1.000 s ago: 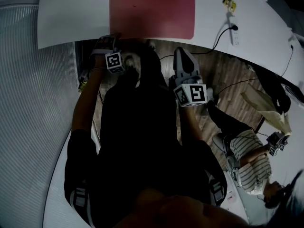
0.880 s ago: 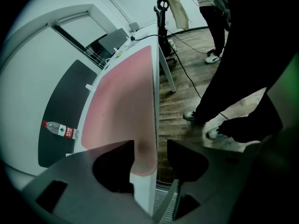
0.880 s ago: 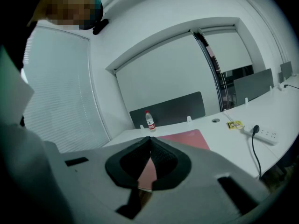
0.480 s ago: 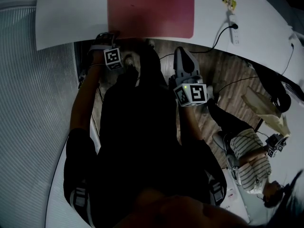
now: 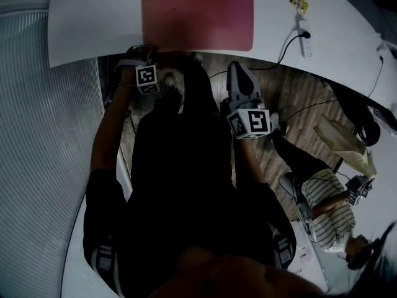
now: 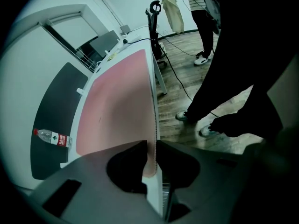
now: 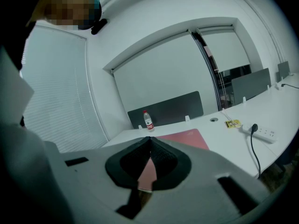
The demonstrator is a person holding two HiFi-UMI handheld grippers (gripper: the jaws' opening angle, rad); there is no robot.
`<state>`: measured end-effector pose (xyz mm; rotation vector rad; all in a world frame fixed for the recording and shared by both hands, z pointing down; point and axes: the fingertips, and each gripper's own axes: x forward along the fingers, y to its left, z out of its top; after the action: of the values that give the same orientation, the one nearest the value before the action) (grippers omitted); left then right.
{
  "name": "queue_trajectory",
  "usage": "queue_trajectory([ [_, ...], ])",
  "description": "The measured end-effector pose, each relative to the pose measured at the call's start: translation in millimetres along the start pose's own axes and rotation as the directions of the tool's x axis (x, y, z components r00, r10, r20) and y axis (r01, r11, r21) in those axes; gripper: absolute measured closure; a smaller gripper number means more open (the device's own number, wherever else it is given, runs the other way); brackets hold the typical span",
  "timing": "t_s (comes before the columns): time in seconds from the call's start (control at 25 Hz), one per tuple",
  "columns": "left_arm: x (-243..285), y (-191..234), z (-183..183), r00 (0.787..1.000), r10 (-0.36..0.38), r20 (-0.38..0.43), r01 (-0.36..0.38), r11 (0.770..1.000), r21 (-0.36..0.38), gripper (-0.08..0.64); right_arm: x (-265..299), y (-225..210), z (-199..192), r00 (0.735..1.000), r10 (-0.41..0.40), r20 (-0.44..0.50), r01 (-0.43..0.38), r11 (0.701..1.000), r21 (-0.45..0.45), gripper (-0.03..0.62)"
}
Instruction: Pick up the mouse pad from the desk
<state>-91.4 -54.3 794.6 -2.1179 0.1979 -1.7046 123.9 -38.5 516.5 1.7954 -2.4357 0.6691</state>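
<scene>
The pink-red mouse pad (image 5: 197,14) lies flat on the white desk (image 5: 93,17), its near edge along the desk's front edge. My left gripper (image 5: 146,49) points steeply down at the pad's near left corner. In the left gripper view its jaws (image 6: 151,143) have just been closing, and the narrow gap between them holds the edge of the mouse pad (image 6: 117,106). My right gripper (image 5: 239,70) hangs in front of the desk, right of the left one, shut and empty. In the right gripper view the shut jaws (image 7: 149,139) point level towards the mouse pad (image 7: 184,138).
A power strip (image 5: 306,42) with its cable and a small yellow item (image 5: 299,2) lie on the desk right of the pad. A water bottle (image 7: 148,120) stands by the dark divider (image 7: 163,108). Blinds (image 5: 37,135) are at my left. Another person (image 5: 322,210) is at the right.
The left gripper has shifted only slightly at the pad's near left corner. The right gripper has stayed where it was.
</scene>
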Motion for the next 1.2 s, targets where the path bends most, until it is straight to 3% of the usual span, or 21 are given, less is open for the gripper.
queue_trajectory([
  [0.36,-13,3,-1,1.0,0.013,0.023,-0.014,1.0,0.024,0.544,1,13,7,1.0,-0.002,0.0,0.002,1.0,0.004,0.591],
  [1.2,-29,5,6,0.992,0.0,0.127,0.001,1.0,-0.007,0.548,0,10,-10,0.999,-0.017,-0.032,0.016,1.0,-0.025,0.591],
])
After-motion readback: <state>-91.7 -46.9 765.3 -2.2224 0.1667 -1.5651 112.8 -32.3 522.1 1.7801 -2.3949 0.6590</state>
